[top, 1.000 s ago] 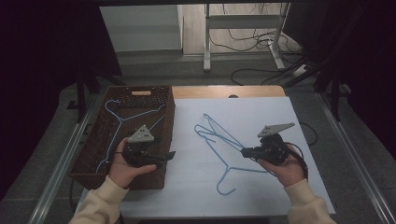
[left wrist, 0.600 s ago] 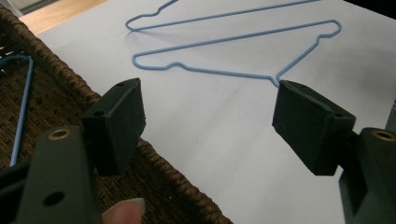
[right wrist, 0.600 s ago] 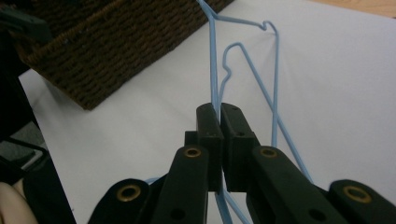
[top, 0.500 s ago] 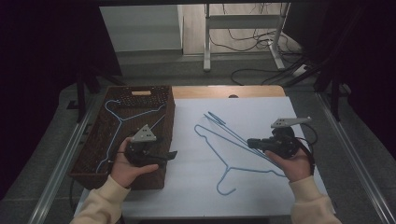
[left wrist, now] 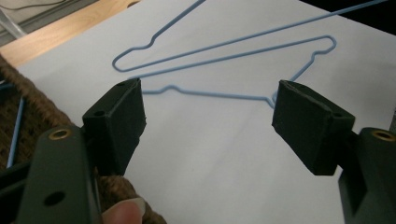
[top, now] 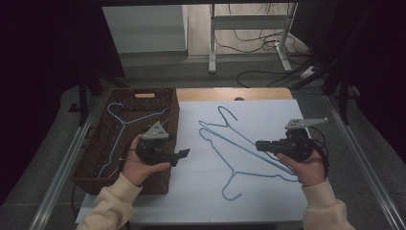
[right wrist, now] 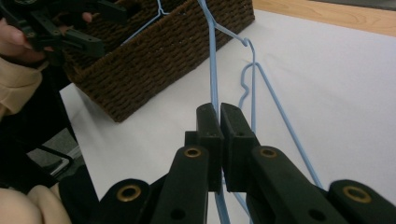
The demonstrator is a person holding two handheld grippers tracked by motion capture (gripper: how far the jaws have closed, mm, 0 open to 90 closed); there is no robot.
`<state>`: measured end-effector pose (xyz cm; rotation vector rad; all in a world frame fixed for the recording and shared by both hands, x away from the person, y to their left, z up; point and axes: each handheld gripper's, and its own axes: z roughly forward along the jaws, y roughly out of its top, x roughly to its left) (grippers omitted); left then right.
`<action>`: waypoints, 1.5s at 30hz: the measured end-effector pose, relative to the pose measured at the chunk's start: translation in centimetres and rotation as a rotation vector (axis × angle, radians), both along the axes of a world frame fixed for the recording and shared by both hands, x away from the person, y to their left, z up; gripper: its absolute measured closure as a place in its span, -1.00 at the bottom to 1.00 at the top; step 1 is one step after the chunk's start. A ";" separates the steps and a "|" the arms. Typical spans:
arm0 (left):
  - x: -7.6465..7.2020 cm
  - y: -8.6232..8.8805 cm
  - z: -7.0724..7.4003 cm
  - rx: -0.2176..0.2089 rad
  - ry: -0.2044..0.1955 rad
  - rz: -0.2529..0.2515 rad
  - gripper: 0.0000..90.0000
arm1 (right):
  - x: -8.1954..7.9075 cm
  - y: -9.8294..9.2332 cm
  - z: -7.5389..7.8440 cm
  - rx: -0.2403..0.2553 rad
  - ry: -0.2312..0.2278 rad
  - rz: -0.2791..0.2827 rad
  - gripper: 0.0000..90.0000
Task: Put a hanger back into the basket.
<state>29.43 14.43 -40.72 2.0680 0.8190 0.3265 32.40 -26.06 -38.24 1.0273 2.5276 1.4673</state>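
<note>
Your white sheet (top: 201,191) lies smooth beside a rough woven brown basket (top: 168,111) holding one thin blue wire hanger (top: 125,122). Your right gripper (right wrist: 219,122) pinches what seems the upper of two crossed blue hangers (top: 239,146) on the sheet. Your left gripper (top: 181,155) gapes empty at the basket's edge.

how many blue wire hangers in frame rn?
3. One lies in the wicker basket at left: basket hanger. One lies flat on the white sheet: flat hanger. One, the gripped hanger, is pinched in the right claw.
</note>
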 end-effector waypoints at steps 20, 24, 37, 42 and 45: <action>4.7 -4.2 -0.2 -0.002 0.032 -0.021 -0.39 | -0.5 0.3 0.4 0.012 0.004 0.065 0.95; 5.5 -5.3 -0.8 0.036 0.027 -0.028 -0.38 | -0.6 0.2 0.5 0.016 0.007 0.074 0.95; 7.0 -7.5 -1.4 0.074 -0.022 -0.051 -0.10 | -0.9 0.6 0.7 0.020 0.011 0.125 0.95; 6.6 -7.9 -1.4 0.096 -0.087 -0.088 0.28 | -0.9 0.5 0.8 0.027 0.007 0.133 0.95; 6.2 -8.1 -1.2 0.134 -0.135 -0.115 0.45 | -0.9 0.3 0.9 0.033 -0.001 0.137 0.95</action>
